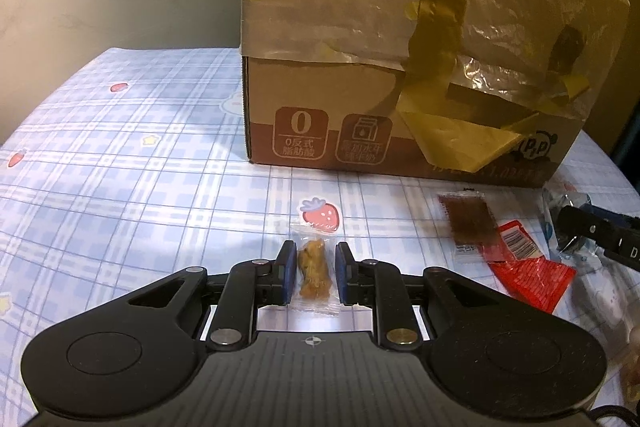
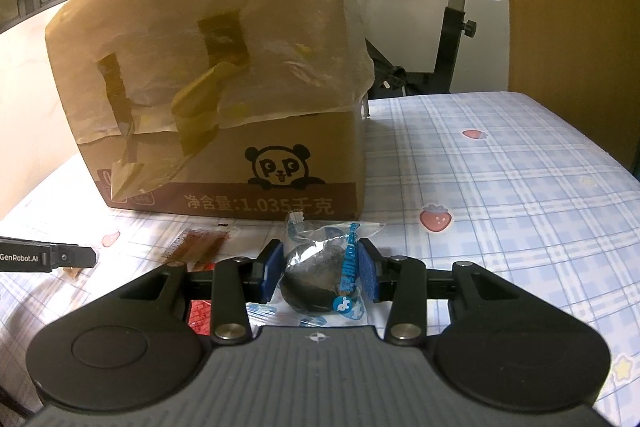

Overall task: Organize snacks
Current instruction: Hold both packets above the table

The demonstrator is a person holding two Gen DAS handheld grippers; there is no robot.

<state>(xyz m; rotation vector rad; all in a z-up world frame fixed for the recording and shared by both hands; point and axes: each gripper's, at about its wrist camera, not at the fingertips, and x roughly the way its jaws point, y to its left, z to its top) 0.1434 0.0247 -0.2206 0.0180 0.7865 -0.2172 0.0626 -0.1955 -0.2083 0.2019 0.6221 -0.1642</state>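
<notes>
**Step in hand (judged):** both grippers are at a snack in front of the box (image 1: 400, 67); sorting is at the pick-up stage, with nothing seen delivered.

**Left gripper** (image 1: 314, 277): jaws nearly together, straddling a clear packet (image 1: 315, 273) with a brown, lumpy snack inside. A thin gap shows on each side of the snack; whether the pads press the wrapper edges, I cannot tell. The packet lies on the plaid surface (image 1: 120, 167), near the box.

**Right gripper** (image 2: 318, 273): jaws partly spread, pinching a round dark snack (image 2: 316, 277) in a clear wrapper with blue print. Both blue pads touch its sides.

**Loose stock:** a flat brown packet (image 1: 470, 223) and a red packet (image 1: 528, 267) lie between the two grippers, the brown overlapping the red.

**Next move (judged):** firm up the left grip, lift both snacks clear and carry them to wherever they belong. The box is covered in plastic sheet and tape; no open entry is visible.
</notes>
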